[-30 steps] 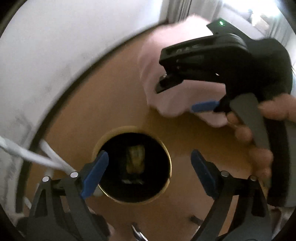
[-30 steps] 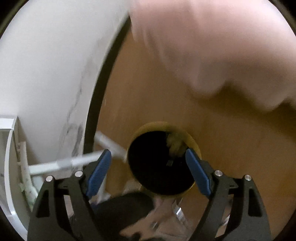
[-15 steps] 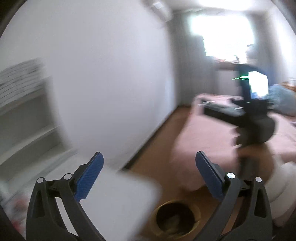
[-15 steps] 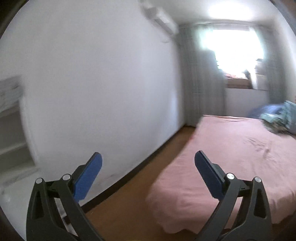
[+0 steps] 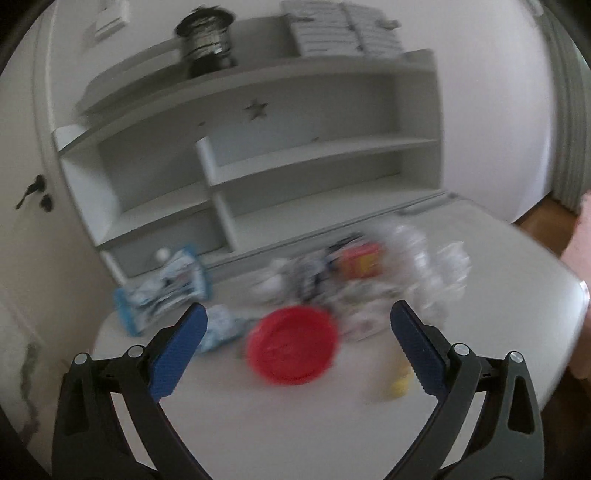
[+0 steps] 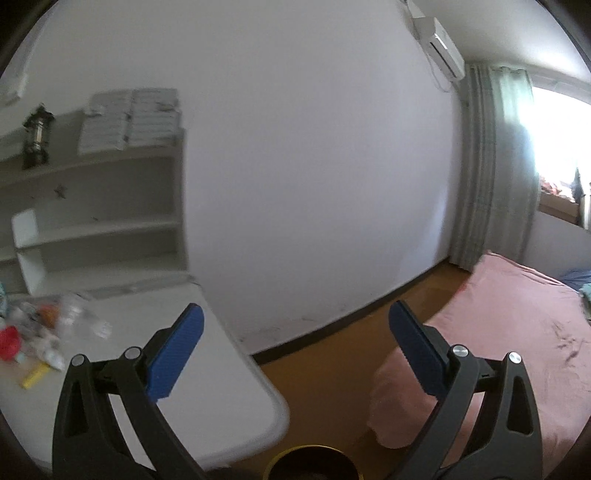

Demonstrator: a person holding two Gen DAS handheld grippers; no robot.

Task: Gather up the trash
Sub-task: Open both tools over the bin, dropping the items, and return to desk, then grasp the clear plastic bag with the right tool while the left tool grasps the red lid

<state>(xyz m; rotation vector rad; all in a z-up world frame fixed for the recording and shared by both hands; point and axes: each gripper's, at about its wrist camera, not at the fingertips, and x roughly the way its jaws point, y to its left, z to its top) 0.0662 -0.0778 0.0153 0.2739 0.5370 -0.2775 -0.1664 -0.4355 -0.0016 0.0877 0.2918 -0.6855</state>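
My left gripper [image 5: 297, 349] is open and empty above the white table [image 5: 295, 424]. Before it lies a pile of trash: a red round lid [image 5: 293, 349], a blue-and-white wrapper [image 5: 162, 291], a crumpled clear plastic bag [image 5: 424, 266], a red-and-yellow packet [image 5: 360, 260] and a small yellow piece [image 5: 399, 386]. The view is blurred. My right gripper [image 6: 295, 352] is open and empty, held off the table's right corner [image 6: 240, 398]. The gold-rimmed black bin [image 6: 310, 465] shows on the floor at the bottom edge. The trash pile [image 6: 40, 332] is far left in the right wrist view.
A white shelf unit [image 5: 258, 155] stands behind the table against the wall, with a dark lantern [image 5: 207, 40] and stacked books [image 5: 340, 31] on top. A pink bed [image 6: 498, 332] lies to the right on the wooden floor [image 6: 332, 350]. A curtain [image 6: 491, 166] hangs by the window.
Both grippers have swung up from above the bin. The left one has turned left and now faces the trash on the table; the right one faces the wall and the bed.
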